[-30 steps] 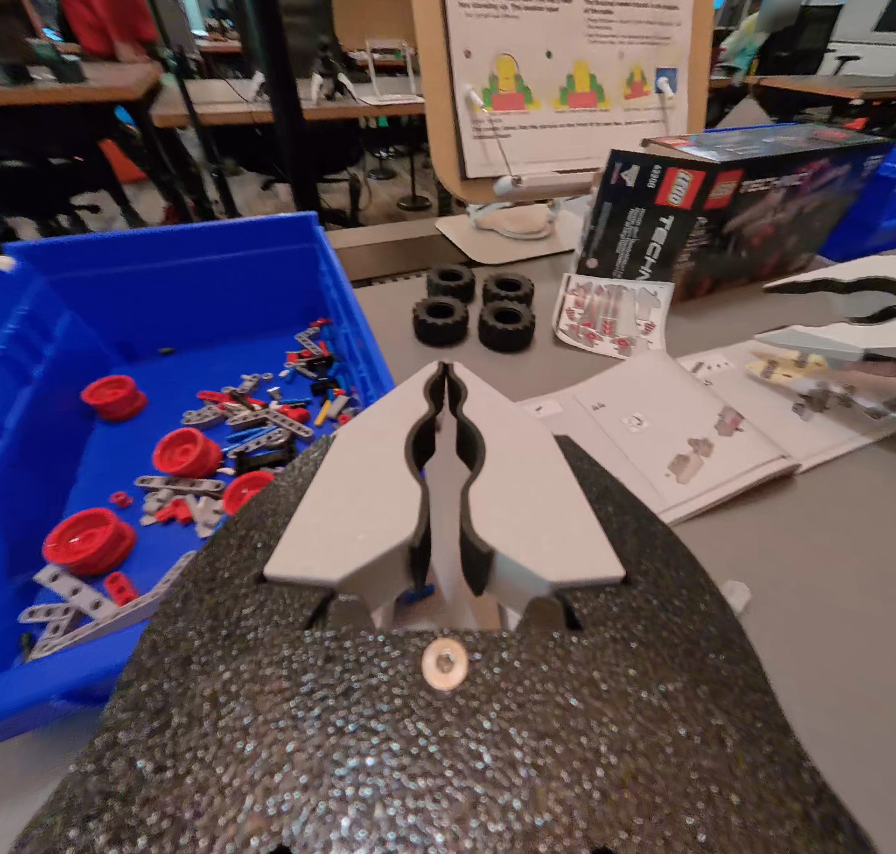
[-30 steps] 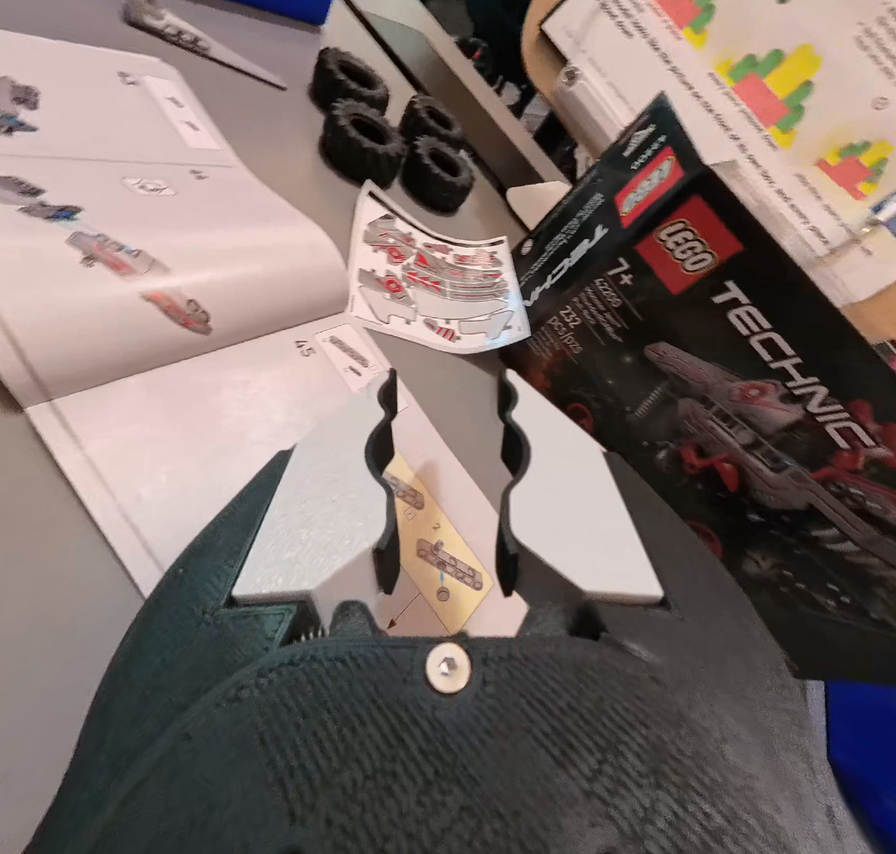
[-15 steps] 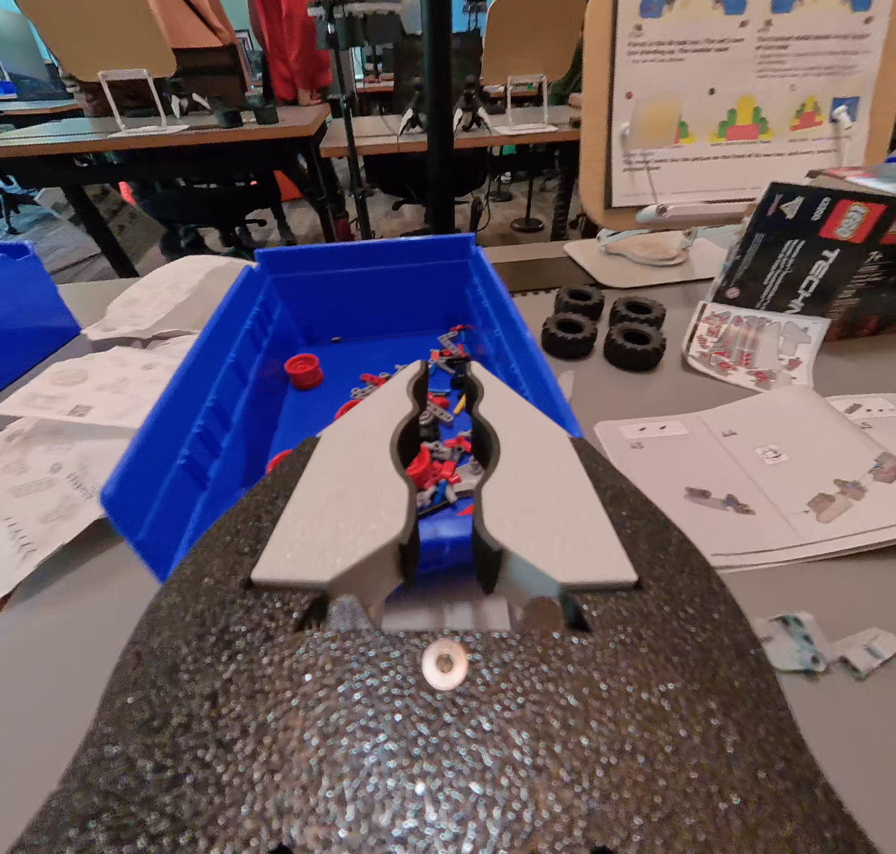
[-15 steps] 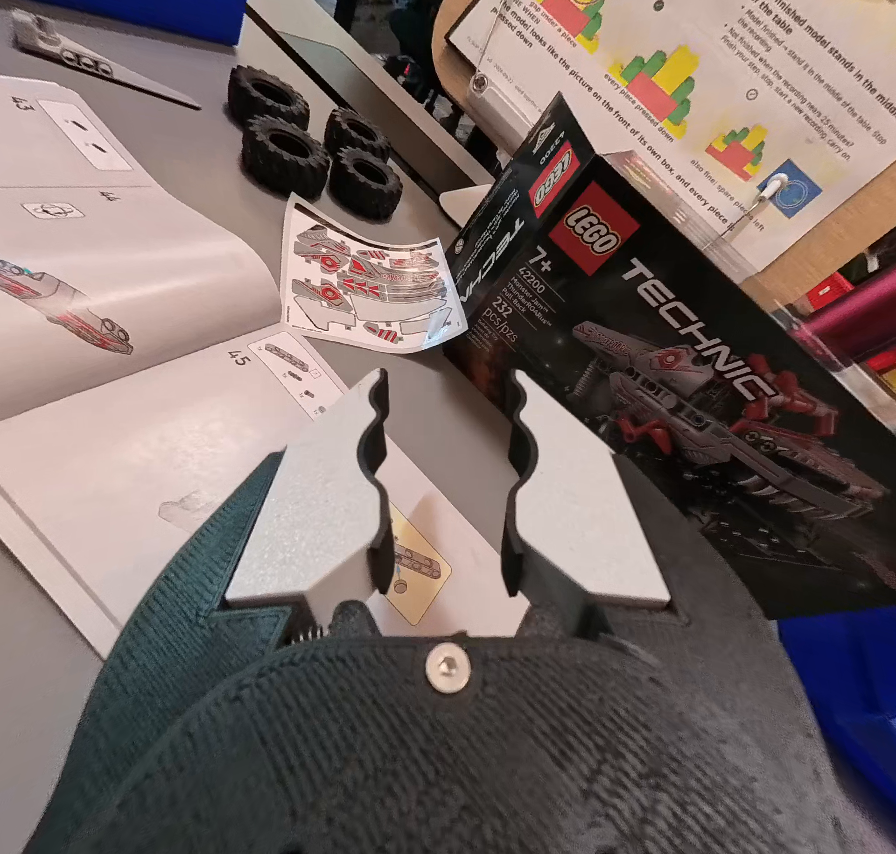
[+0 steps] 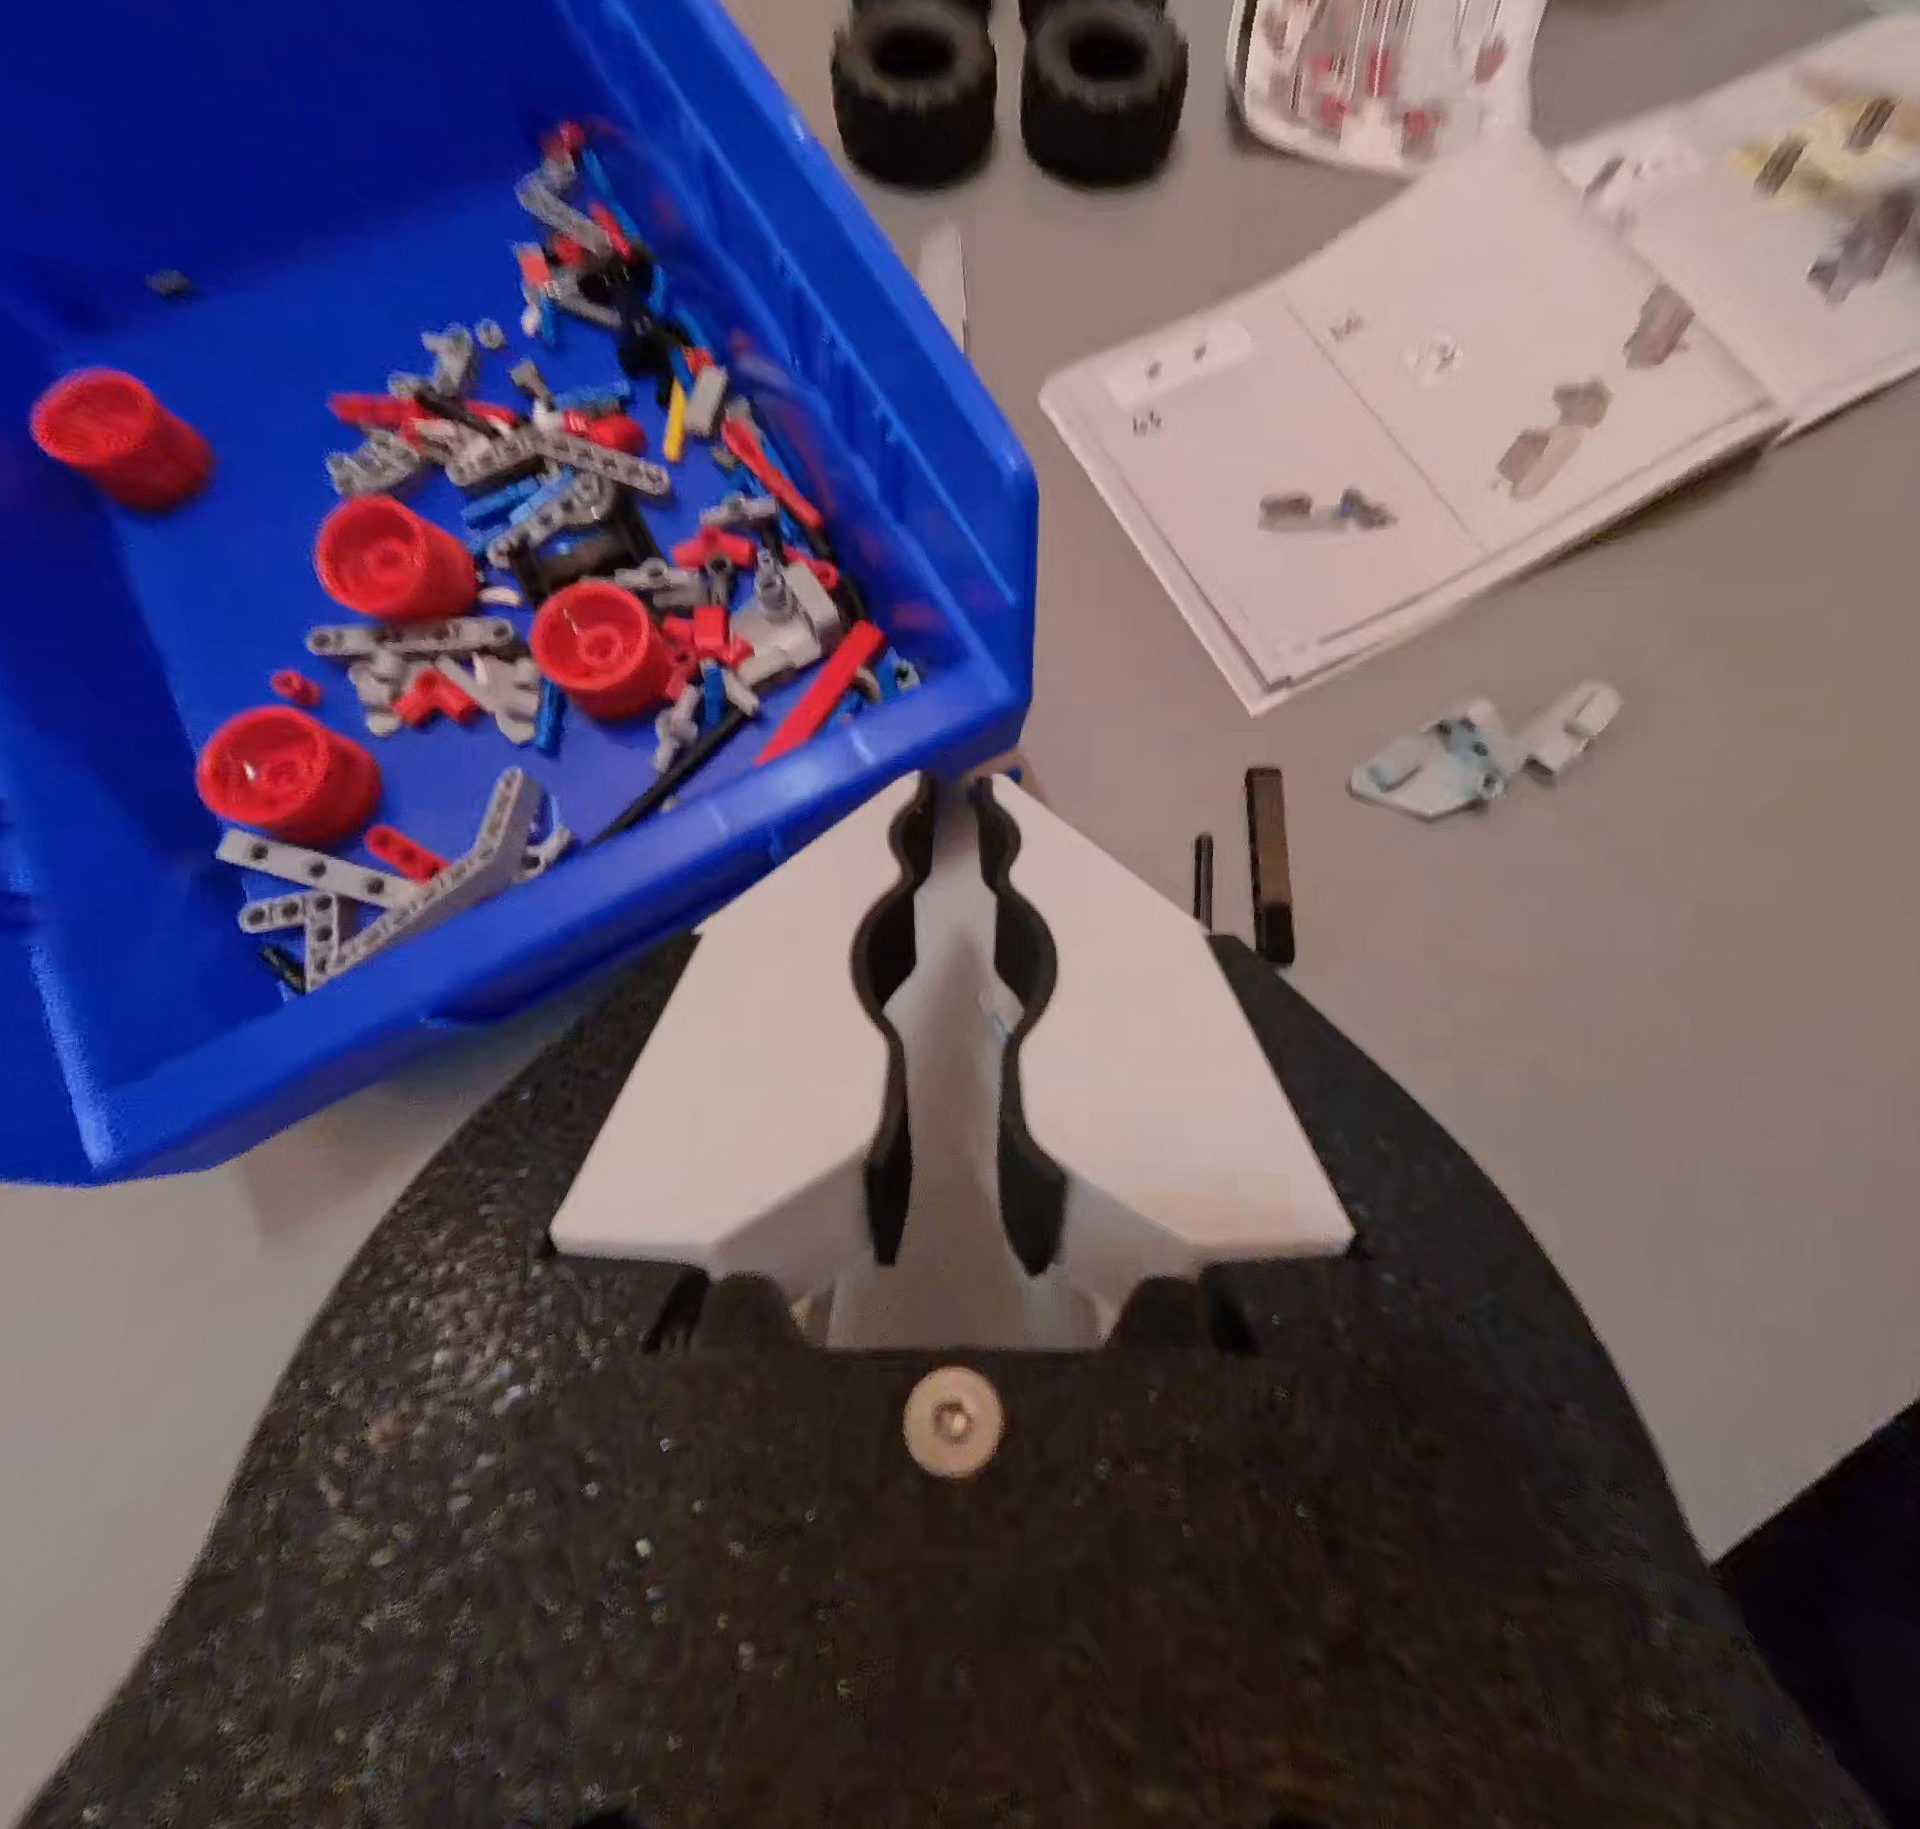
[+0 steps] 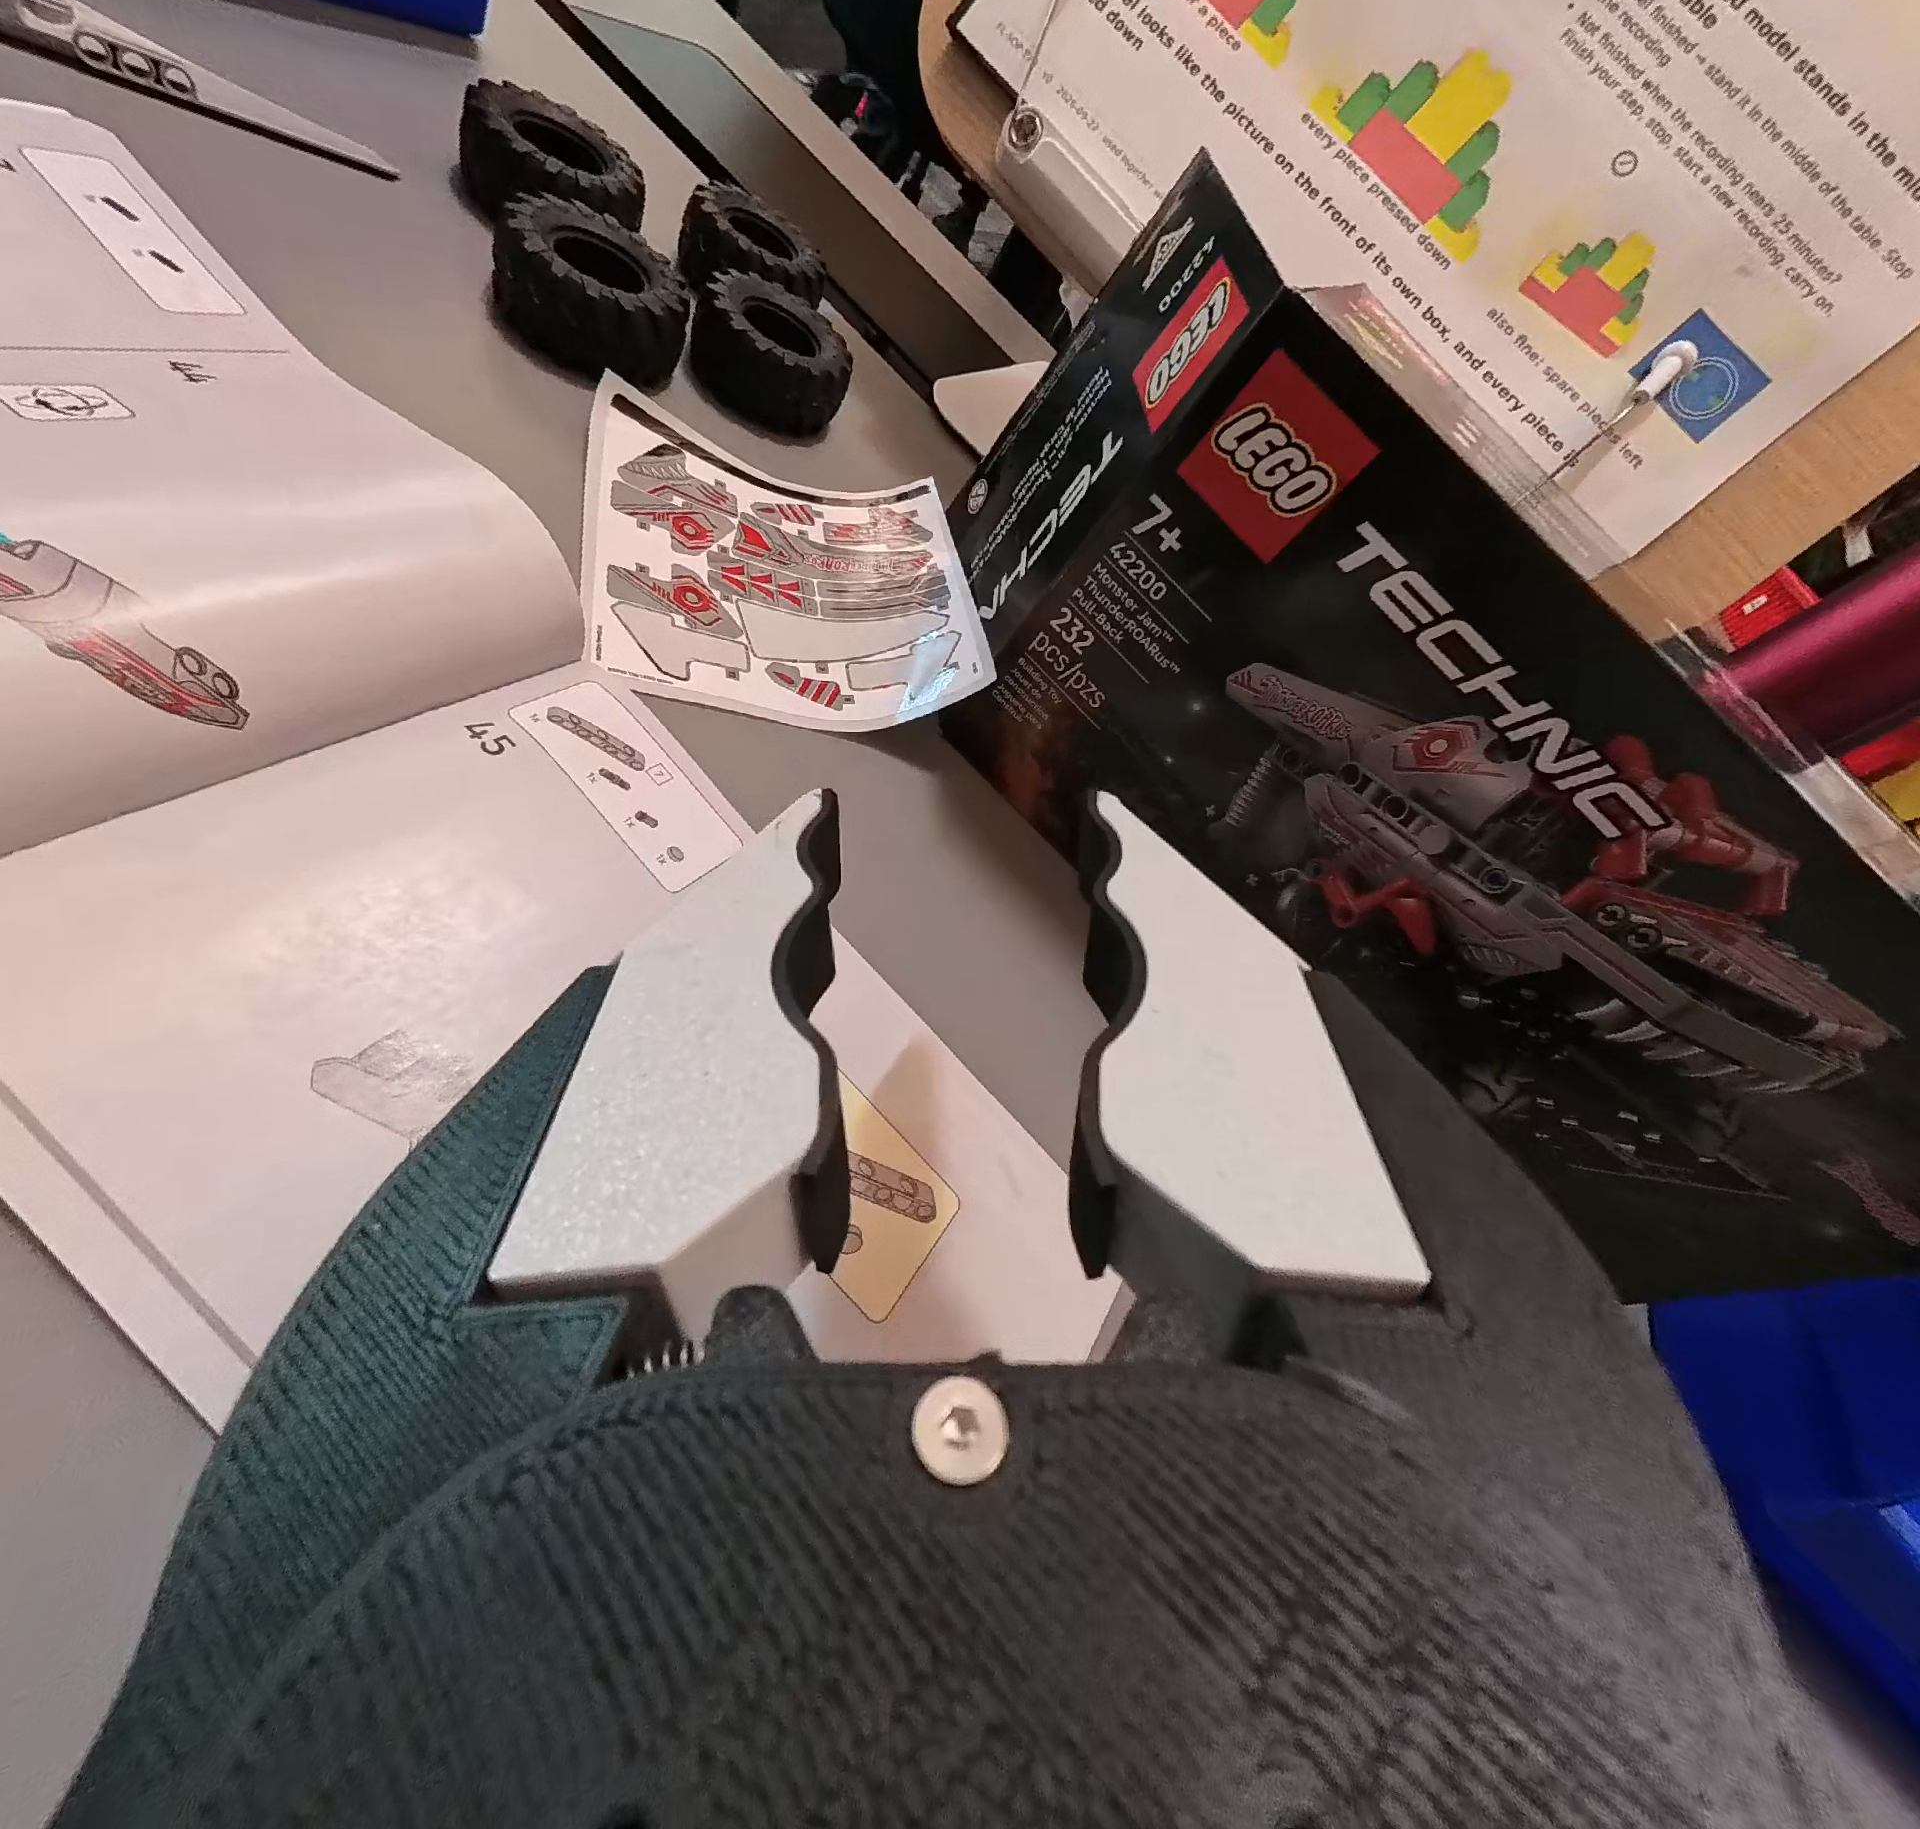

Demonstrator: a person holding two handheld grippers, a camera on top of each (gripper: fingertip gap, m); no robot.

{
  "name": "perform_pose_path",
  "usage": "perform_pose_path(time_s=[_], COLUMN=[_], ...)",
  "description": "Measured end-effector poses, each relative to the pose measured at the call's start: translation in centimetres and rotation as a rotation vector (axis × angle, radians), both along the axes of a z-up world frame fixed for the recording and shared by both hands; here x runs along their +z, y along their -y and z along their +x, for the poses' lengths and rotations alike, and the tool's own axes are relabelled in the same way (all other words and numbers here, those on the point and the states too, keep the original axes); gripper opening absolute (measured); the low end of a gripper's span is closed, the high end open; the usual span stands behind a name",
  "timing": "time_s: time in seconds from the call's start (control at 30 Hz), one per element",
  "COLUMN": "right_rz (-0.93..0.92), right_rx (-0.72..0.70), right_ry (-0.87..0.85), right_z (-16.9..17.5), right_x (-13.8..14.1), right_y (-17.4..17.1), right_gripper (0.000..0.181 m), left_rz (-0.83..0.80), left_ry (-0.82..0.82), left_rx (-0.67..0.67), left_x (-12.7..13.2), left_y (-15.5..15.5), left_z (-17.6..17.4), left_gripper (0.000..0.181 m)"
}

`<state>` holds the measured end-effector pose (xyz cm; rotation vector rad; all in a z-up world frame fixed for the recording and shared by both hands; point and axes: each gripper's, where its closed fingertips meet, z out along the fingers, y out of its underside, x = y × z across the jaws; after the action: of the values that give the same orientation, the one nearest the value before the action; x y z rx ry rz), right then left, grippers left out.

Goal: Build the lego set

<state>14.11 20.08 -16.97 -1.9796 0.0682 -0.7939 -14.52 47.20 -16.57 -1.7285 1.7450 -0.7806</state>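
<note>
1. Hovering L claw [image 5: 951, 792] over the near corner of the blue bin [image 5: 727, 823], tips nearly touching w/ only a thin slit between; something small maybe pinched at the very tips, but too blurred to tell, so not calling it a grip.
2. Hanging R claw [image 6: 956, 813] low over the open instruction booklet [image 6: 260, 896], jaws well apart, holding nothing.
3. Finding the lego parts mostly loose in the bin: red wheel hubs [image 5: 597, 652], grey beams [image 5: 353, 886], small red/blue pins & connectors piled mid-bin.
4. Noting four black tyres [image 6: 665, 273] grouped on the desk [image 5: 1558, 1052] beyond the booklet, sticker sheet [image 6: 769, 595] just beside the set box [image 6: 1455, 740].
5. Spotting two thin dark axle-like pieces [image 5: 1268, 865] on the desk just R of the L claw, plus a pale scrap [image 5: 1475, 751] near the booklet's edge.
6. Judging handling: parts being light, stiff, hard plastic, prob. slippery against claw pads; pins tiny & apt to flick away if squeezed off-centre.
7. Taking beams across the narrow width near mid-length; hubs across the rim, not the face; tyres being rubbery, more forgiving, squeezing across the tread.
8. Judging progress: no assembled model showing in either view, so build looking early or between steps.
</note>
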Motion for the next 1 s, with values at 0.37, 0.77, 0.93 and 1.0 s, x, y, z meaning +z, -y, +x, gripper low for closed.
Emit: perform_pose_path(time_s=[0.37, 0.77, 0.93, 1.0], right_rz=[-0.012, -0.038, -0.037, -0.043], right_rx=[0.025, 0.037, 0.04, 0.042], right_ry=[0.005, 0.011, -0.002, -0.001], right_z=[-0.5, -0.6, -0.6, -0.6], right_x=[-0.2, -0.8, -1.0, -1.1], right_y=[-0.5, -0.6, -0.6, -0.6], right_gripper=[0.043, 0.043, 0.044, 0.043], left_rz=[-0.022, -0.115, -0.13, -0.114], left_ry=[-0.109, -0.107, -0.046, -0.021], left_rx=[-0.029, 0.018, 0.015, 0.017], left_x=[-2.4, -5.5, -6.1, -6.2], left_y=[0.7, 0.2, 0.9, 0.9], left_z=[-0.3, 0.3, 1.2, 1.8], left_gripper=[0.002, 0.011, 0.014, 0.019])
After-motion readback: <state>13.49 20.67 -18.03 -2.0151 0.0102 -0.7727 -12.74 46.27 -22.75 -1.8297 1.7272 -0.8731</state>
